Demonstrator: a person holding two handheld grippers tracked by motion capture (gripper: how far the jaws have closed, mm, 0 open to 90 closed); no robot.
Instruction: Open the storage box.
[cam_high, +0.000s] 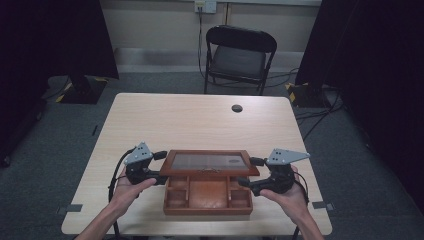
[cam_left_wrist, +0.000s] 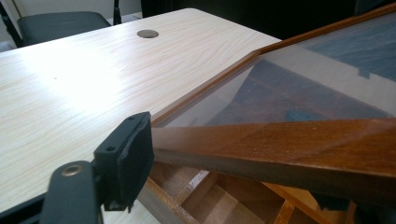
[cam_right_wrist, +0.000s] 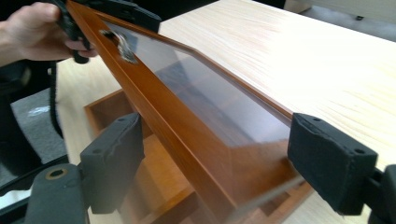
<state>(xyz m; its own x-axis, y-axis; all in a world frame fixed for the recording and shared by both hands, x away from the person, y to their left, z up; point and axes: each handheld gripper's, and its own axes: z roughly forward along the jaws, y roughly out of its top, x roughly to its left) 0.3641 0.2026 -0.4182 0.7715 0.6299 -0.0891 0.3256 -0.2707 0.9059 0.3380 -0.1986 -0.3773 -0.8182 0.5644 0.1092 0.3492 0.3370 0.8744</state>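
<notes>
The work surface is a pale wood-grain table (cam_high: 200, 120) with a round cable port (cam_high: 237, 108) toward its far edge; a black folding chair (cam_high: 239, 56) stands on grey carpet beyond it.

I see a wooden box (cam_high: 208, 196) with a glass-panelled lid (cam_high: 210, 162) lying between my two tools, near the table's front edge. The lid is raised part-way and tilted; the compartments below it are exposed.

Left gripper (cam_high: 155, 165): positioned at the lid's left end. In the left gripper view, one padded jaw lies against the lid's wooden frame (cam_left_wrist: 299, 144) at its corner. The opposite jaw is out of frame there, so I cannot tell how wide this tool stands or whether it clamps the frame.

Right gripper (cam_right_wrist: 217, 161): positioned at the lid's right end. Its jaws stand wide apart, straddling the lid's end edge, one pad (cam_right_wrist: 114, 158) on the box side and one pad (cam_right_wrist: 329, 161) on the glass side. Neither pad visibly presses the frame.
</notes>
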